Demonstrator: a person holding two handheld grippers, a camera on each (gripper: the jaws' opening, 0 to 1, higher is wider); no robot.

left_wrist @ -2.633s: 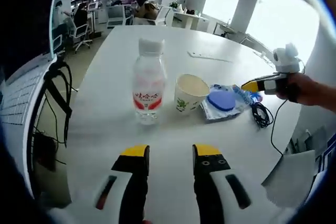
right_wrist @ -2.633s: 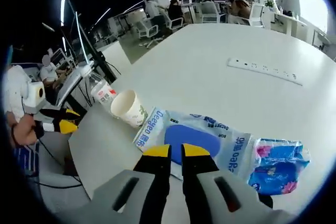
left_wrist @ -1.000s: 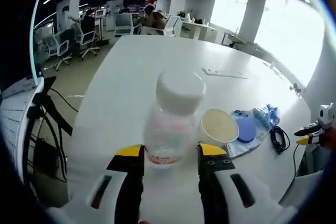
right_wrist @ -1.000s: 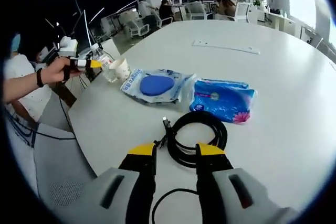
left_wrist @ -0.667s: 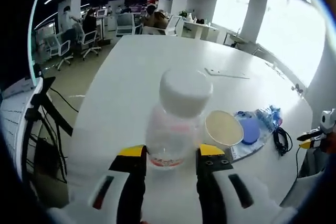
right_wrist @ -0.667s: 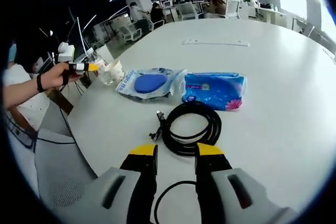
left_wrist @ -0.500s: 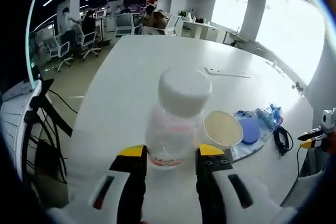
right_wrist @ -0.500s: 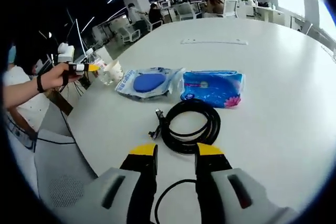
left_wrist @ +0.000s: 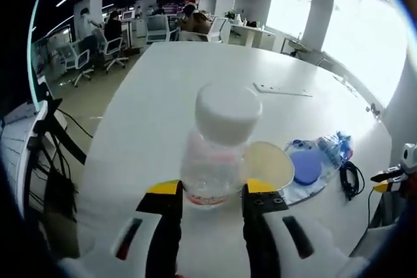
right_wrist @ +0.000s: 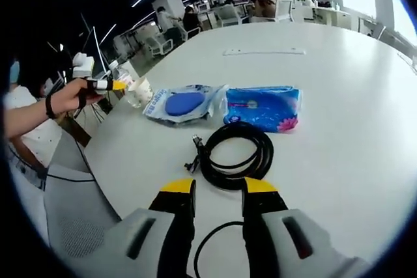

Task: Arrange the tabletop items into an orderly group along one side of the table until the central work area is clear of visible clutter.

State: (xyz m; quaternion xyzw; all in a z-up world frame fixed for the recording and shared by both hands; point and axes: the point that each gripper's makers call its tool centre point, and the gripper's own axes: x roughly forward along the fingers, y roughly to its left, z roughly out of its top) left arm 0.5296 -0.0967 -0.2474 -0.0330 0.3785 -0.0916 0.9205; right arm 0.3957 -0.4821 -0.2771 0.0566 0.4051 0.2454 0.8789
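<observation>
A clear water bottle (left_wrist: 218, 154) with a white cap and red label stands between the yellow-tipped jaws of my left gripper (left_wrist: 212, 190), which is shut on its base. A paper cup (left_wrist: 270, 164) sits just behind it to the right. Farther right lie a clear pack with a blue pad (left_wrist: 303, 167), a blue tissue pack (left_wrist: 335, 144) and a coiled black cable (left_wrist: 348, 177). My right gripper (right_wrist: 219, 190) hovers open just short of the cable (right_wrist: 268, 154). Beyond it lie the tissue pack (right_wrist: 260, 105), pad pack (right_wrist: 182, 104), cup (right_wrist: 139, 91) and left gripper (right_wrist: 117, 84).
A white power strip (left_wrist: 280, 89) lies farther out on the white table (left_wrist: 169, 89), also seen as the power strip (right_wrist: 264, 51). The right gripper (left_wrist: 384, 183) shows at the table's edge. Office chairs, desks and people fill the room behind.
The left jaws have drawn in a little on the bottle, and the cup now sits partly behind it. The right gripper has stayed open, hovering before the cable.
</observation>
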